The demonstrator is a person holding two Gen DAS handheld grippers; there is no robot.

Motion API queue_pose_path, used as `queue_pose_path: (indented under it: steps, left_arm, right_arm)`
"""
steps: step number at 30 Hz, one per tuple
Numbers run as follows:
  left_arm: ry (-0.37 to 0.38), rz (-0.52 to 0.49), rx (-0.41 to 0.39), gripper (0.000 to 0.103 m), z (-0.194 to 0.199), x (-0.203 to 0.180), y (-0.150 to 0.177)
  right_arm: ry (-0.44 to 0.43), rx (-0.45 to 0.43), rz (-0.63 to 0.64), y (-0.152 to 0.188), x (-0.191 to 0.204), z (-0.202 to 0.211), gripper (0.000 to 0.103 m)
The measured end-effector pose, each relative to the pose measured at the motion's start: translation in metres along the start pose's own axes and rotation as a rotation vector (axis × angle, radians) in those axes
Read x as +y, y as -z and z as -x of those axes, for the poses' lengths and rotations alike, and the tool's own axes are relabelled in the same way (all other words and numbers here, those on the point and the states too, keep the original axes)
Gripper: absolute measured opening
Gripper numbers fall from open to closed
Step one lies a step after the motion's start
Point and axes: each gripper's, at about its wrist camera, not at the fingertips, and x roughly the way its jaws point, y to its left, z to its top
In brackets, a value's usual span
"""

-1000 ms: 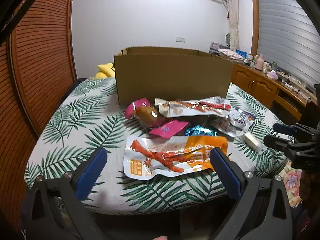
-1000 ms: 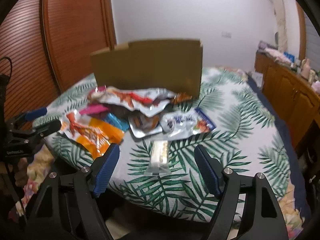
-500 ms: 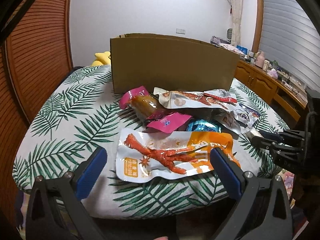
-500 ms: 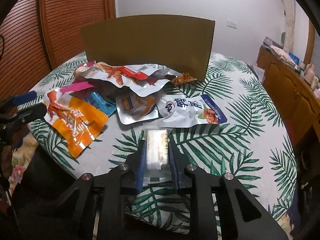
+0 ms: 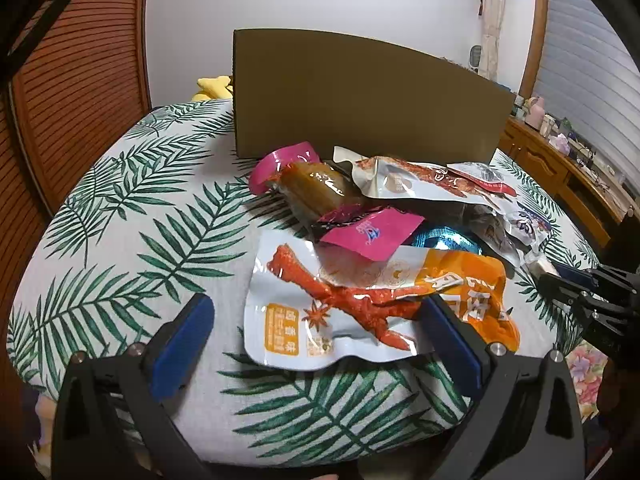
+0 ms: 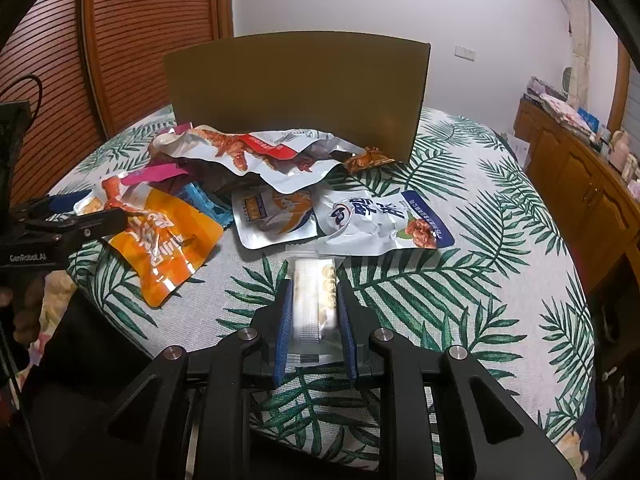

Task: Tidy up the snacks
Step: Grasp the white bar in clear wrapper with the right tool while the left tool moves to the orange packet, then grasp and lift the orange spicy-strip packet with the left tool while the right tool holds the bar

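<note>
Left wrist view: the left tongs (image 5: 316,336) stand wide, their blue pads to either side of the near end of an orange and white snack pouch (image 5: 372,300) printed with a red chicken foot. The pouch lies flat on the leaf-patterned worktop (image 5: 132,232). A second ago these tongs sat farther back; now they have come lower and closer, so the pouch fills the gap between the pads, though neither pad presses on it yet. Beyond it lies the heap of snacks: a pink packet (image 5: 372,232), a brown roll in a pink-ended wrapper (image 5: 312,188) and a silver pouch (image 5: 424,180). A cardboard box (image 5: 360,108) stands at the far side. At the right edge the right tongs (image 5: 576,292) reach in, narrowed.

Right wrist view: the right tongs (image 6: 314,316) are closed on a small clear packet of pale biscuits (image 6: 314,296), which sits upright between the blue pads at the near edge of the worktop (image 6: 480,280). A second ago they stood wide with the packet lying loose ahead; the grip is the change. Just beyond lie a white and blue pouch (image 6: 384,224) and a silver pouch with an orange picture (image 6: 276,216). The orange pouch (image 6: 168,240) is to the left, with the left tongs (image 6: 80,216) at its edge. The box (image 6: 296,96) stands at the far side.

So one snack looks ready to be lifted towards the box, and a second is lined up for a grip.
</note>
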Motion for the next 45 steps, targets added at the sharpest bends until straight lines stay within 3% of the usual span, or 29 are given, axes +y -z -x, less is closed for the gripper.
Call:
queue_pose_path:
  steps: [5, 10, 15, 19, 25, 31, 45]
  left_arm:
    - [0.025, -0.011, 0.006, 0.1, -0.006, -0.005, -0.006]
    - [0.117, 0.027, 0.02, 0.066, -0.005, 0.001, -0.015]
    - [0.189, 0.098, 0.019, 0.047, 0.0, 0.014, -0.016]
    - [0.2, 0.148, 0.017, 0.016, 0.004, 0.024, -0.019]
    - [0.225, 0.139, 0.005, 0.005, 0.009, 0.024, -0.018]
    - [0.23, 0.097, -0.064, 0.0, 0.033, 0.014, -0.025]
    - [0.191, -0.066, -0.249, 0.0, 0.1, -0.021, -0.057]
  right_arm:
    - [-0.004, -0.004, -0.003, 0.001, 0.0, 0.0, 0.02]
    - [-0.009, -0.007, -0.002, 0.001, -0.001, -0.001, 0.02]
    - [-0.008, -0.014, -0.006, 0.001, -0.001, -0.001, 0.02]
    - [-0.008, -0.016, -0.005, 0.003, 0.0, 0.0, 0.02]
    - [-0.008, -0.016, -0.005, 0.002, -0.001, 0.0, 0.02]
    - [-0.002, -0.016, 0.001, 0.002, 0.001, 0.0, 0.019]
    - [-0.03, -0.065, 0.014, -0.006, 0.01, 0.019, 0.019]
